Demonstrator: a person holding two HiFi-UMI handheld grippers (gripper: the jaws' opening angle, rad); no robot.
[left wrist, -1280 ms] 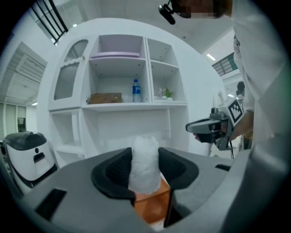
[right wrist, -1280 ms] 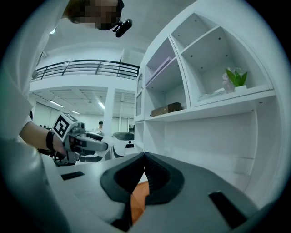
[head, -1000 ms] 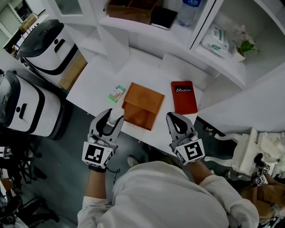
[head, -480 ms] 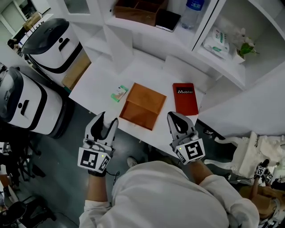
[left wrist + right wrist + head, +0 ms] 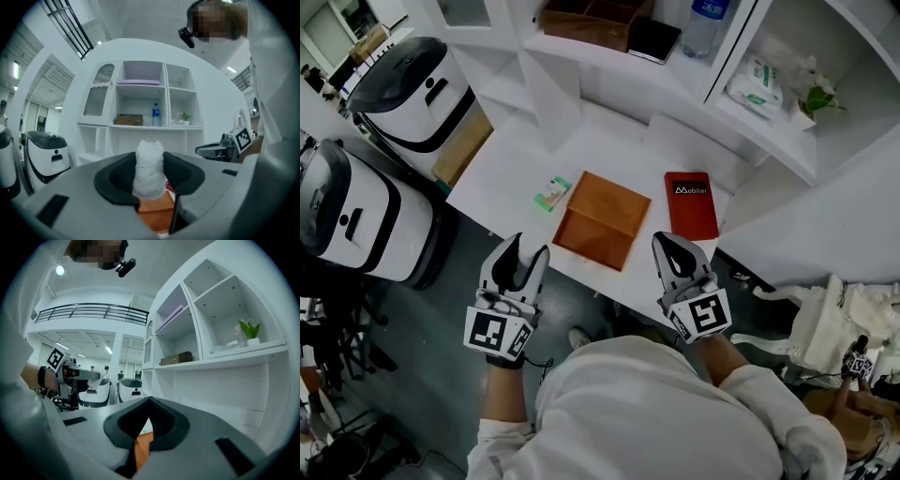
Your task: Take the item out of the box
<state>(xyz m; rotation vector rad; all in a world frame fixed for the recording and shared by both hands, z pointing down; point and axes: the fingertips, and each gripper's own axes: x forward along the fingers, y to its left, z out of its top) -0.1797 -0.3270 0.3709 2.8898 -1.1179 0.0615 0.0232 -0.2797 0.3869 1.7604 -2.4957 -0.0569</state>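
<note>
- left gripper view: the left gripper [image 5: 150, 158] has its jaws pinching a white wrapped item [image 5: 149, 177], upright between them.
- head view: that gripper hangs off the table [image 5: 508, 183] edge, apart from the orange box [image 5: 602, 220]; the removal looks done.
- right gripper [image 5: 147, 405]: jaws pressed together, empty.
- likely left: setting the item down.

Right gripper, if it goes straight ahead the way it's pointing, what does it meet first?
Probably the orange box, which shows just beyond the right gripper's shut tips. Height is unclear; if it rides above the box, the white shelf unit comes next.
</note>
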